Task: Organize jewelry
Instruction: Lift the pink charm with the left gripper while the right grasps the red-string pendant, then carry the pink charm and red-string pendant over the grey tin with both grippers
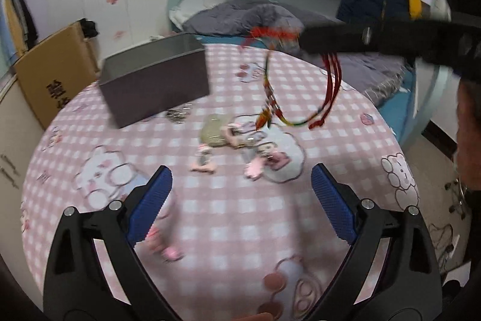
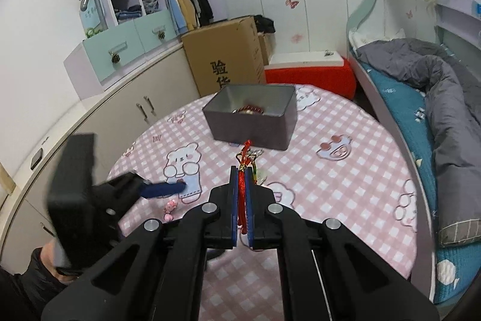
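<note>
Right wrist view has the right gripper (image 2: 242, 185) clamped on the red cord bracelet (image 2: 241, 188), hanging above the table's middle, grey box (image 2: 251, 122) straight ahead near the far edge, probably next; left gripper (image 1: 240, 200) gapes idle.

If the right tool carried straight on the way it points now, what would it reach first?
Most likely the grey box dead ahead of the right tool, which is clamped on a red cord ornament; depth is uncertain.
</note>
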Action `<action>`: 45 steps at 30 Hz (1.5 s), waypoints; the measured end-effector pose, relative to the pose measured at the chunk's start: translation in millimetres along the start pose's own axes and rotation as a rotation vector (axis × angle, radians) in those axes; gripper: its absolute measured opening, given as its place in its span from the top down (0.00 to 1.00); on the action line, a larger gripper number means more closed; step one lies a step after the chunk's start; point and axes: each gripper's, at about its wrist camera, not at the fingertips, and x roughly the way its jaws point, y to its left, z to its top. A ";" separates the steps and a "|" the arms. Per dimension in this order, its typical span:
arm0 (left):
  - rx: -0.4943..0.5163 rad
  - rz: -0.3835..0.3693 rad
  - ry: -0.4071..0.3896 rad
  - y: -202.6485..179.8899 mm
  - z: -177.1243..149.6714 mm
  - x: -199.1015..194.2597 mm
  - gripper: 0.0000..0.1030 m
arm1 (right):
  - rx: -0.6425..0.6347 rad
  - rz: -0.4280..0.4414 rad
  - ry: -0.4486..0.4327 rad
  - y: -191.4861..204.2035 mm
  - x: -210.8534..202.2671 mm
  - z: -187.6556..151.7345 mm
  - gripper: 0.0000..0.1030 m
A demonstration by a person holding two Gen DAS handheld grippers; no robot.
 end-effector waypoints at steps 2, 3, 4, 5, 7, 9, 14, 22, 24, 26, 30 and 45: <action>0.023 -0.028 0.021 -8.7 2.5 10.2 0.20 | -0.002 -0.009 -0.012 -1.8 -6.4 1.8 0.97; 0.032 -0.038 0.037 -11.4 3.9 16.3 0.25 | -0.002 -0.013 -0.017 -2.4 -8.7 2.6 0.97; 0.043 -0.046 0.058 -15.3 5.0 24.7 0.28 | 0.001 -0.016 -0.023 -4.4 -11.9 3.4 0.97; 0.048 -0.055 0.074 -16.1 5.4 31.3 0.34 | 0.004 -0.017 -0.028 -6.5 -14.6 4.1 0.97; 0.043 -0.080 0.122 -17.6 6.6 43.8 0.47 | 0.006 -0.019 -0.033 -10.2 -19.0 4.8 0.97; 0.032 -0.095 0.128 -16.6 9.2 48.2 0.55 | 0.007 -0.025 -0.035 -12.4 -21.6 4.7 0.97; 0.007 -0.158 0.143 -8.7 10.4 49.2 0.85 | 0.010 -0.025 -0.039 -13.3 -23.3 4.8 0.97; -0.044 -0.143 0.080 13.6 2.1 14.5 0.85 | -0.013 -0.008 -0.043 -4.5 -24.4 11.2 0.97; -0.060 -0.128 0.045 20.4 6.7 -2.5 0.85 | -0.021 -0.002 -0.050 -1.4 -26.0 14.5 0.97; -0.078 -0.112 0.006 29.6 13.5 -19.7 0.85 | -0.035 0.004 -0.061 3.8 -27.3 21.5 0.97; -0.119 -0.065 -0.078 53.8 33.3 -54.6 0.85 | -0.073 0.013 -0.090 16.5 -29.9 41.5 0.97; -0.225 0.066 -0.168 137.0 121.8 -78.2 0.85 | -0.094 0.065 -0.142 22.5 2.4 139.9 0.97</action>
